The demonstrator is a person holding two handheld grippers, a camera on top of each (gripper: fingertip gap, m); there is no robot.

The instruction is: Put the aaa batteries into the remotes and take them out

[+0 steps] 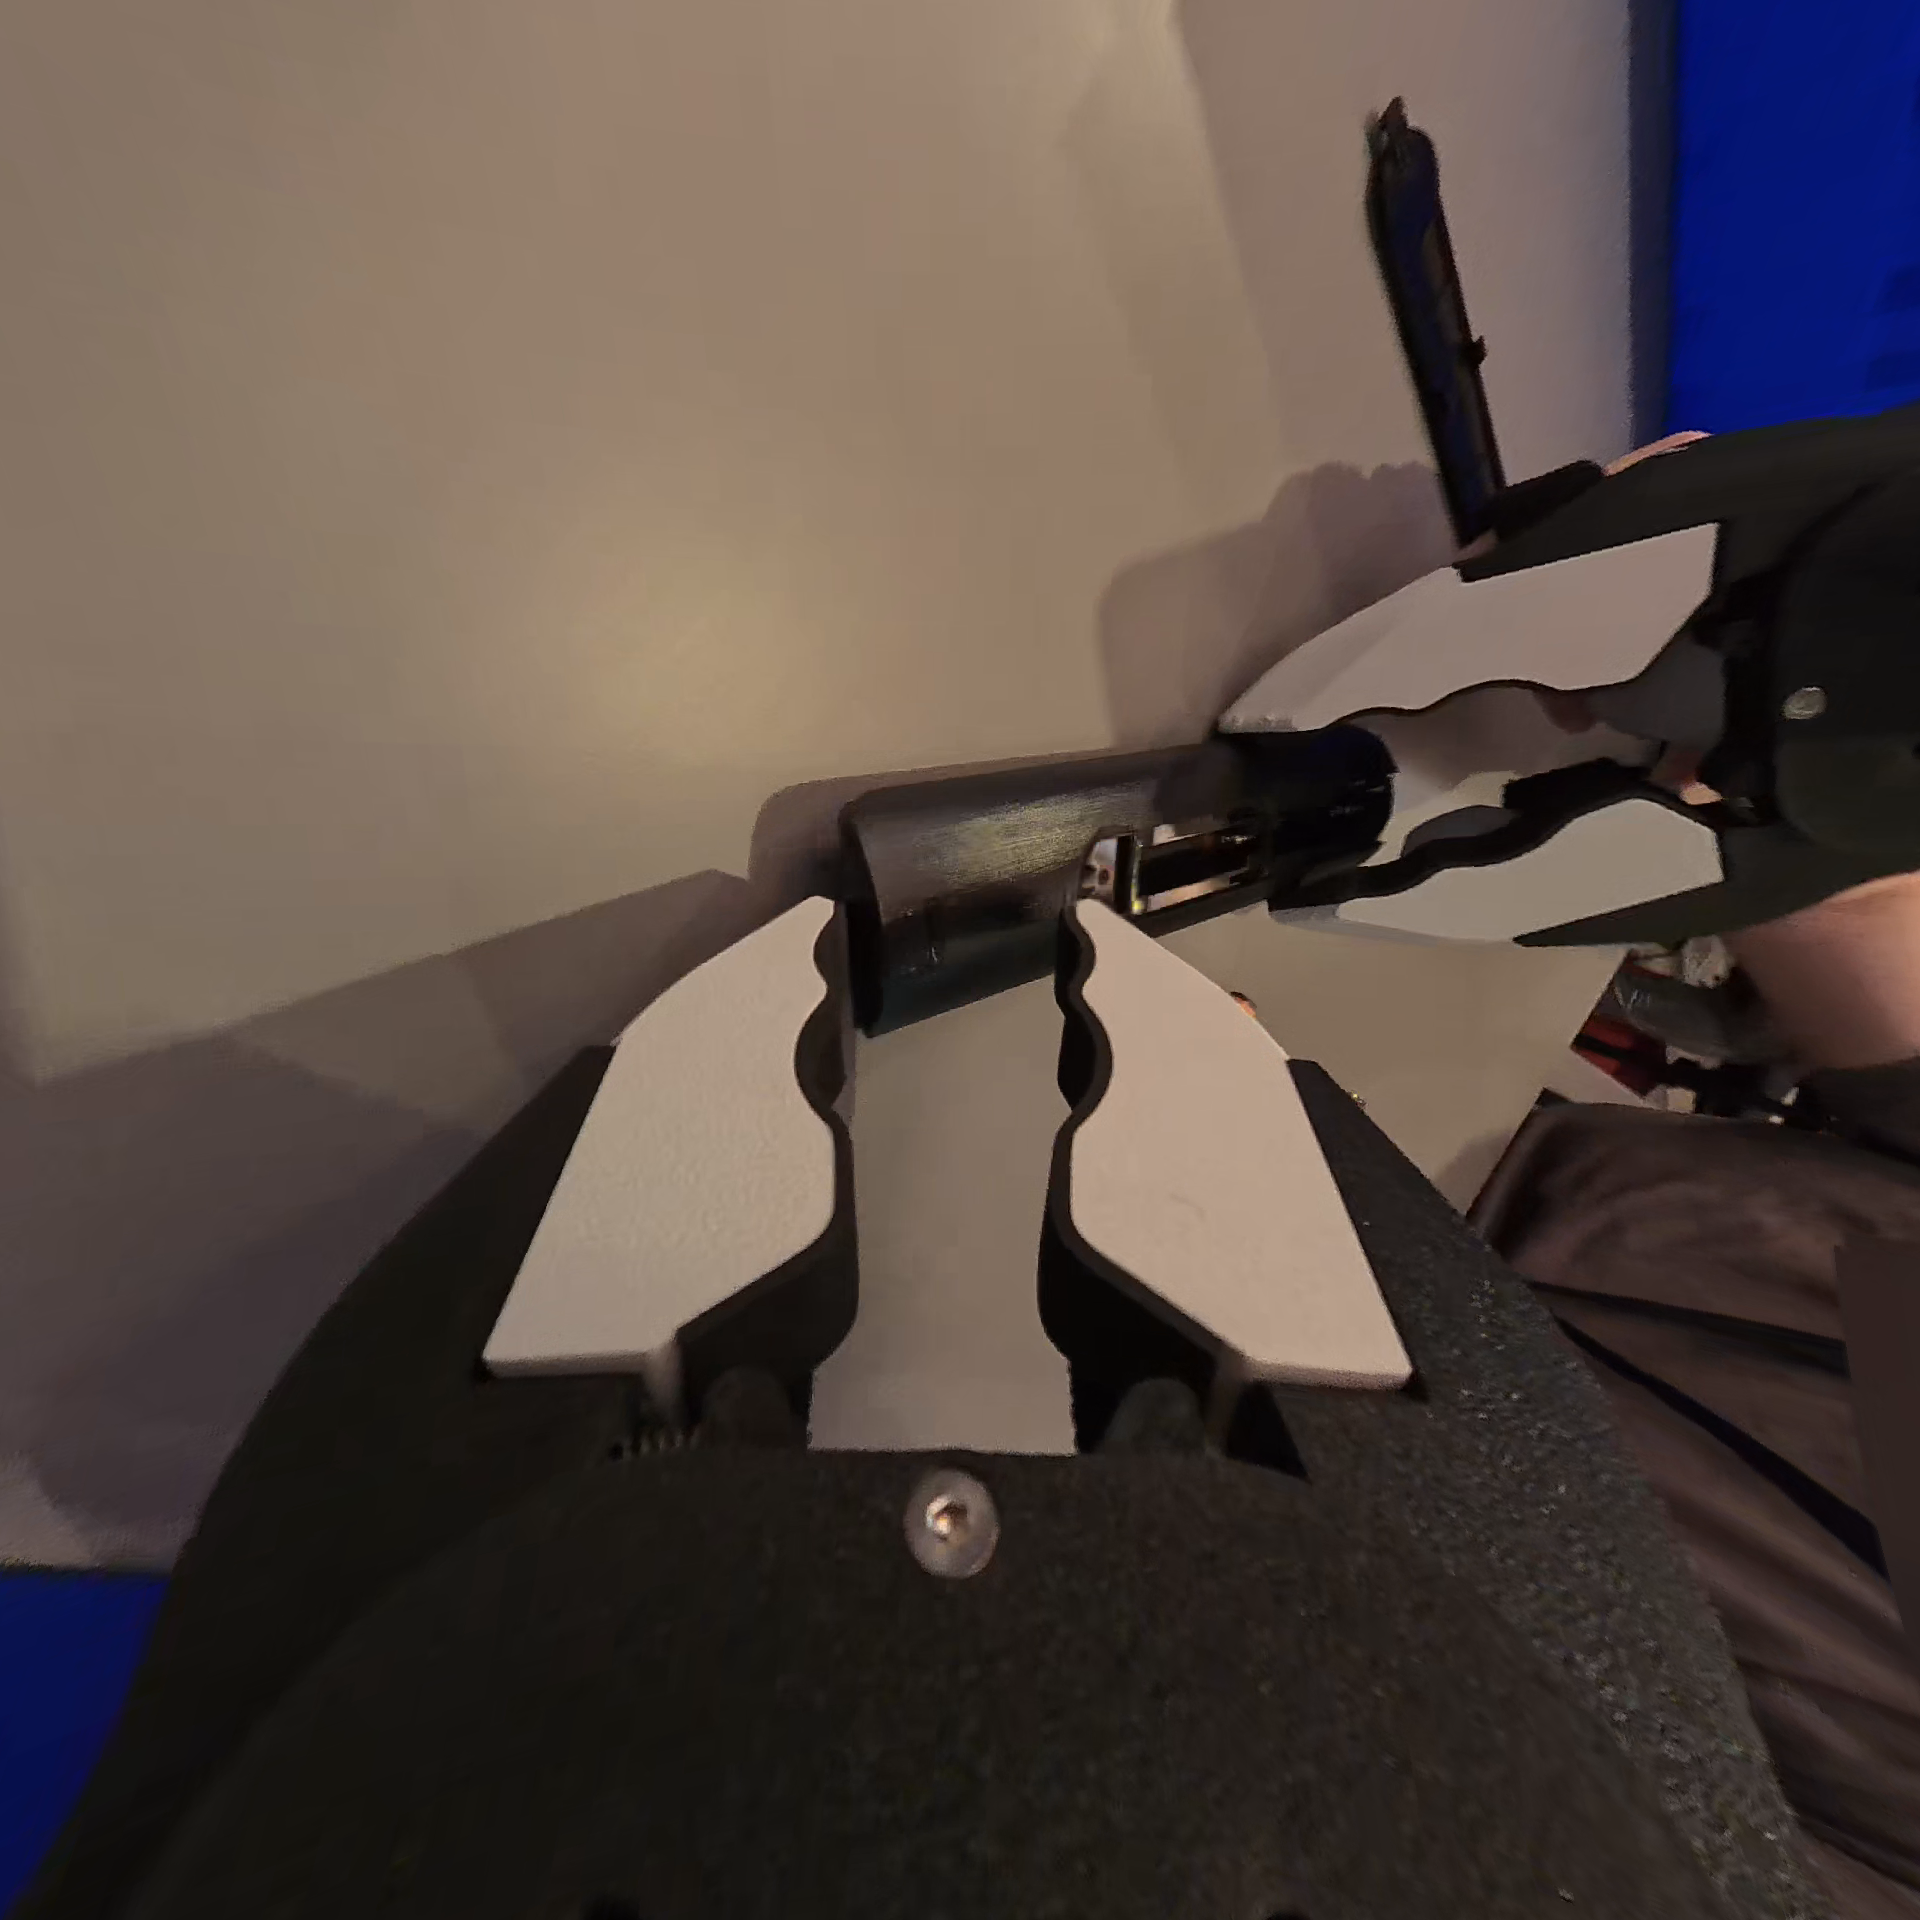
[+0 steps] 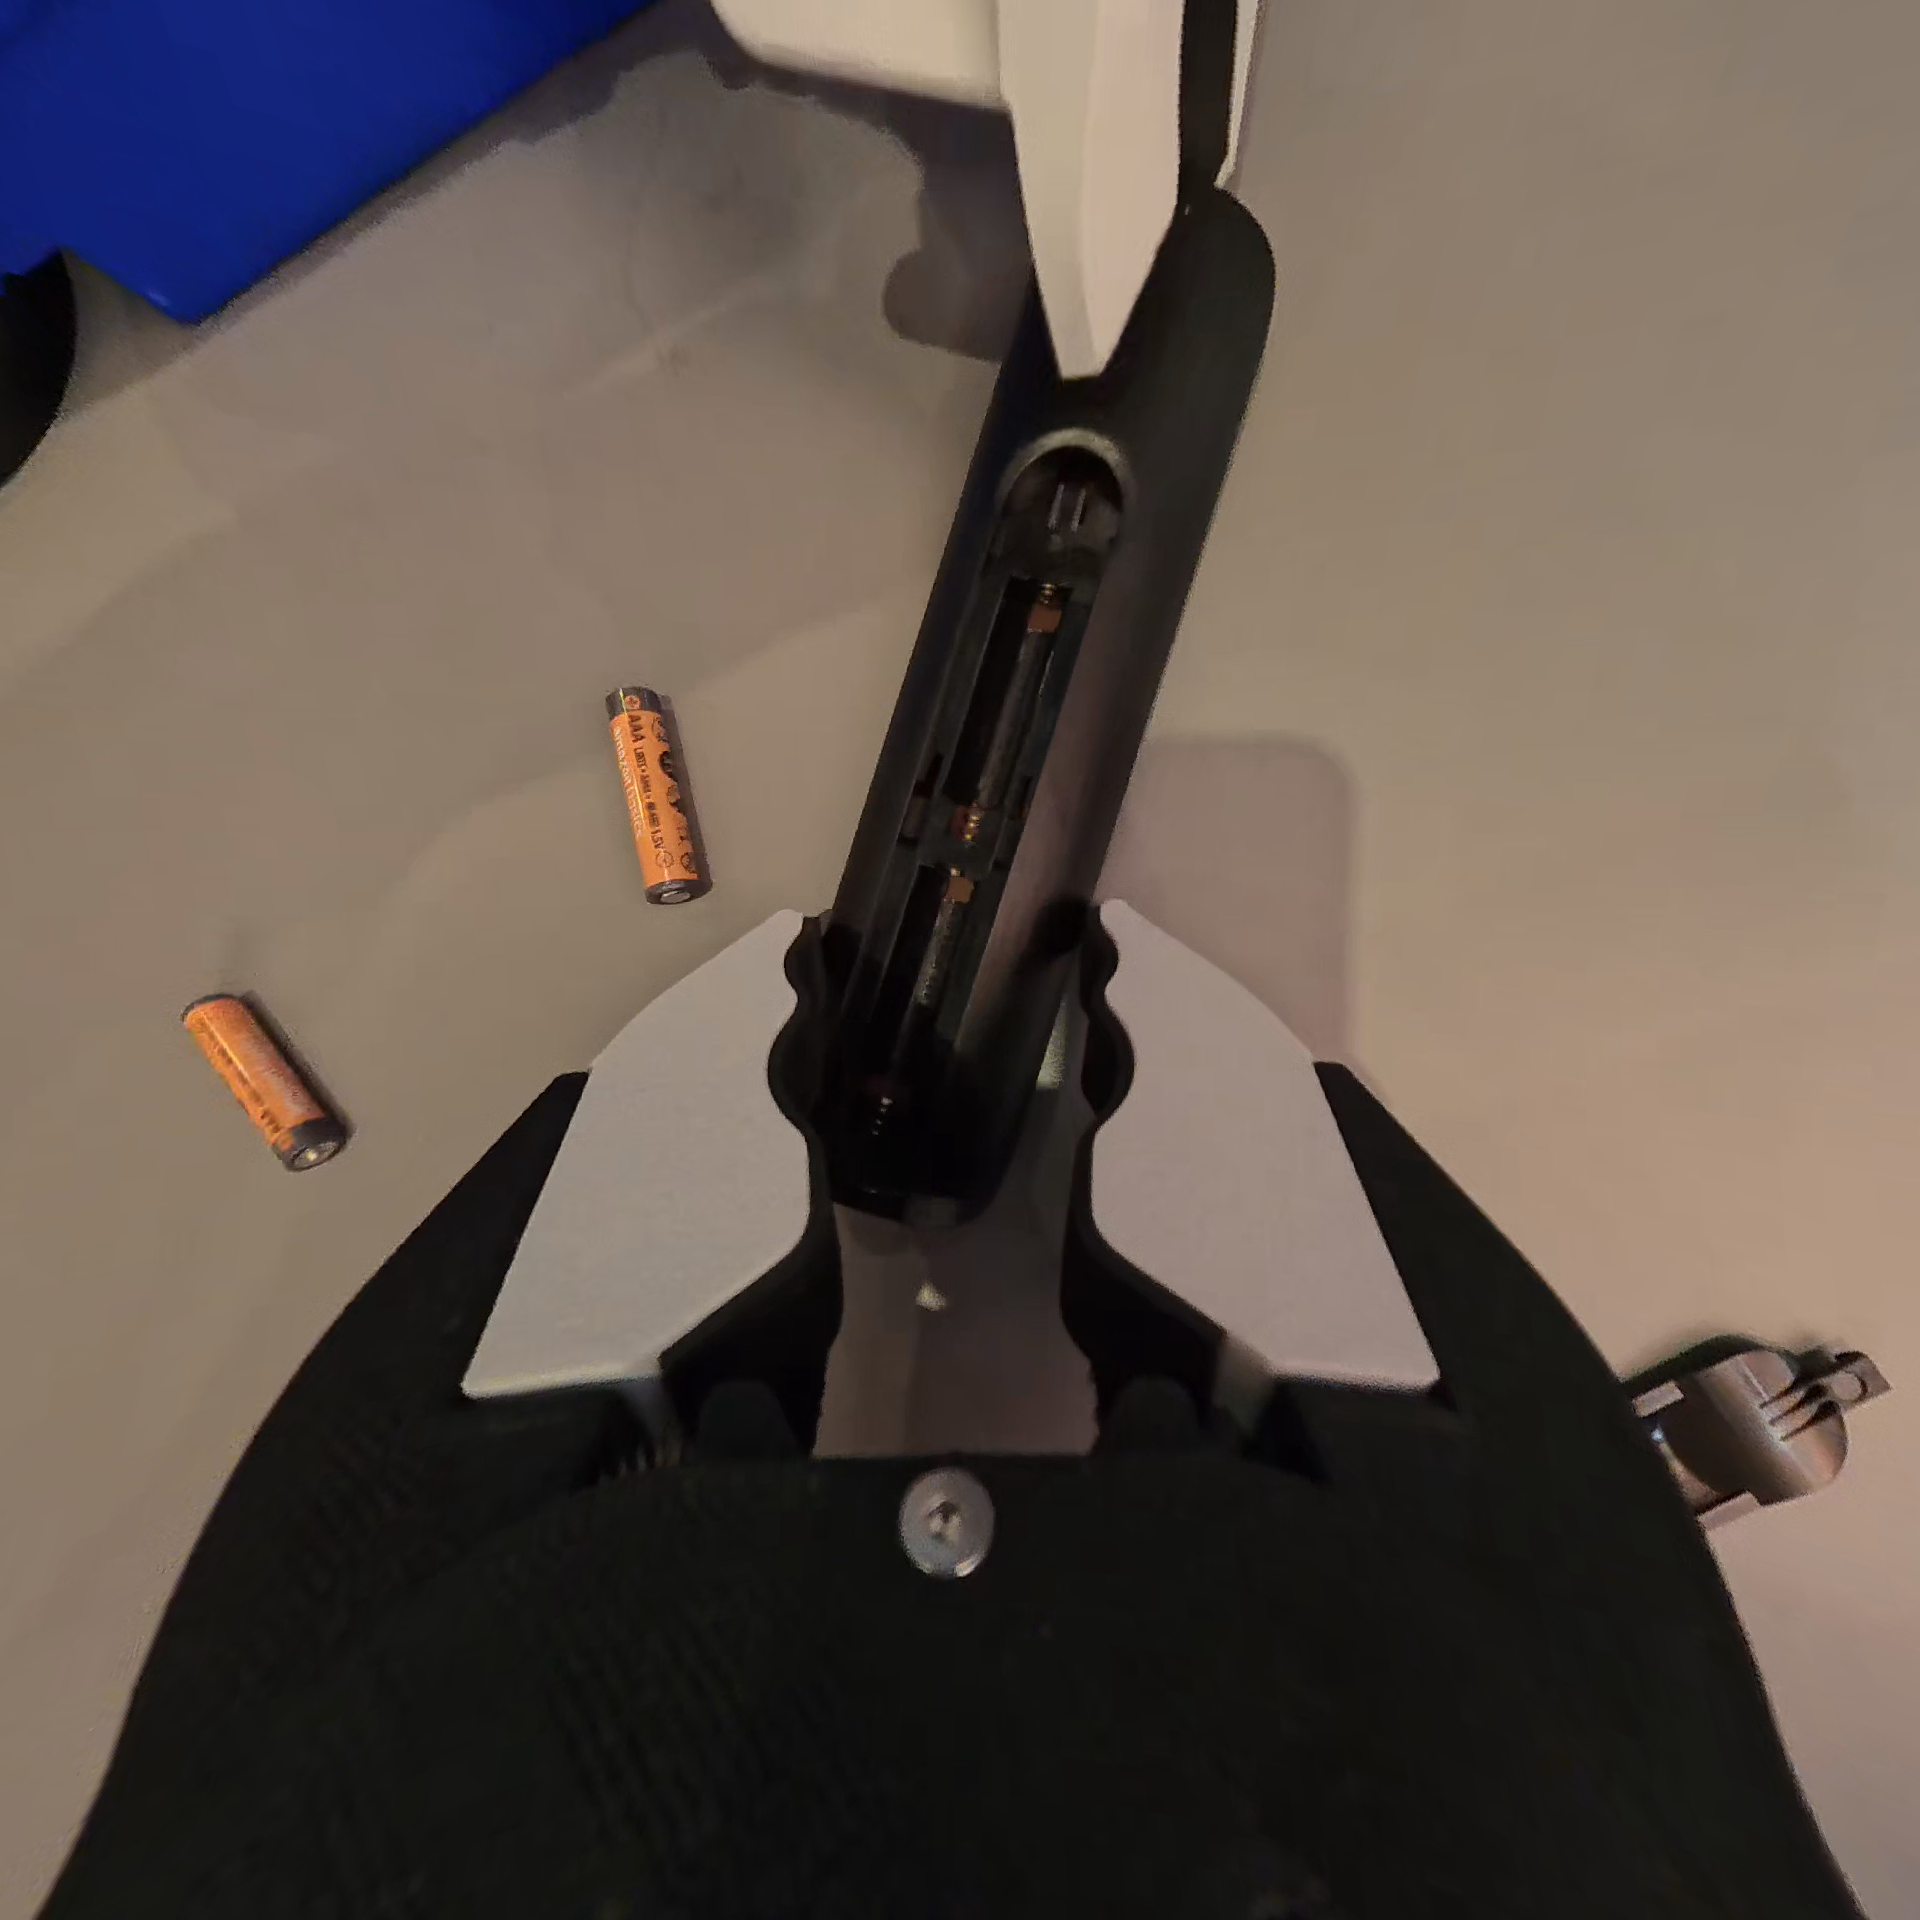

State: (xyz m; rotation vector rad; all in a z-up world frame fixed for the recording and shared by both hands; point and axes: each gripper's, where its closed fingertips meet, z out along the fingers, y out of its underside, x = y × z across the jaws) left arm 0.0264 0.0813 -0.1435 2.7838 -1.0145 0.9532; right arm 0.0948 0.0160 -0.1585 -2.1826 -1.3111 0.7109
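Both tongs clamp the black remote (image 2: 1049,810) above the counter (image 2: 1558,520): right tongs (image 2: 951,925) pinching its near end, left tongs (image 1: 951,925) the far end at twelve o'clock. Bay open and seemingly empty, two orange batteries (image 2: 657,795) loose at nine o'clock. Best to hold left firm, free right, seat each battery spring-end first.

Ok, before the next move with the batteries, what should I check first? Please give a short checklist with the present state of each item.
1. The right gripper holds the near end of the remote, jaws on both sides: ok.
2. The left gripper holds the far end: ok.
3. The battery compartment is uncovered and faces the right wrist camera: ok.
4. The bays are empty: cannot tell, too dark inside.
5. The first orange battery and the second orange battery lie loose on the table, apart from the remote: ok.
6. One gripper is free to pick up a battery: not ok, both hold the remote.
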